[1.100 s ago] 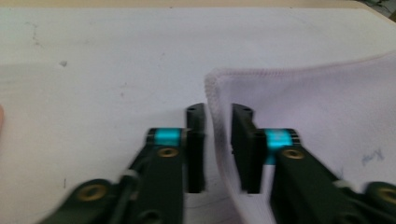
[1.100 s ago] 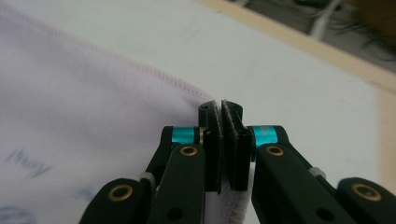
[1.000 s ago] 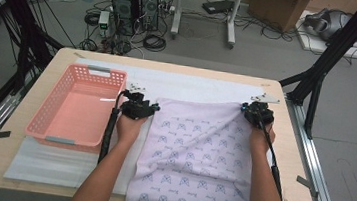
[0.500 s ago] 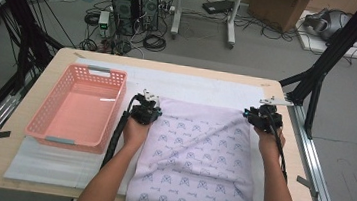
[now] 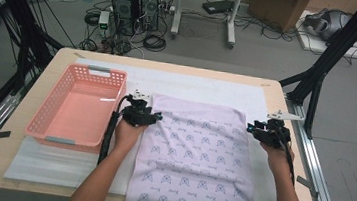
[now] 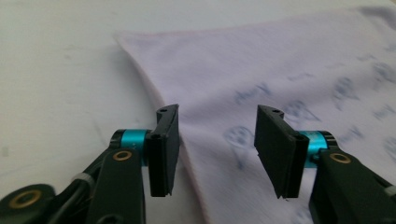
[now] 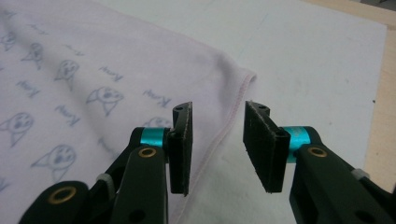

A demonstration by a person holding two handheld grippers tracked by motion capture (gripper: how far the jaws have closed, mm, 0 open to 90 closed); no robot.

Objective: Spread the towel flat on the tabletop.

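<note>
**Both grippers let go of the cloth's far corners**

Left gripper (image 5: 141, 112): its jaws have just been opening and now stand apart, nothing pinched. In the left gripper view the cloth (image 6: 289, 79) lies flat under and ahead of the jaws, its side hem running out from beside the left jaw to the far corner ahead of it. A second ago this gripper sat at that corner, and it has hardly shifted.

Right gripper (image 5: 268, 132): jaws have just been opening too, apart with nothing between the pads. In the right gripper view the cloth's hem (image 7: 223, 128) passes below the gap, corner just ahead of the right jaw. This hand has slid outward, off the cloth edge, since a second ago.

Judgement: spreading looks finished, cloth released flat; folding or regrasping probably follows.

Surface: wooden table (image 5: 180, 68) with a white mat (image 5: 203, 85) under the cloth; pink basket (image 5: 79, 110) left of the left jaws, empty. Room: grey floor, computer towers (image 5: 134, 0), cables, cardboard box (image 5: 279, 5), black frame legs.
</note>
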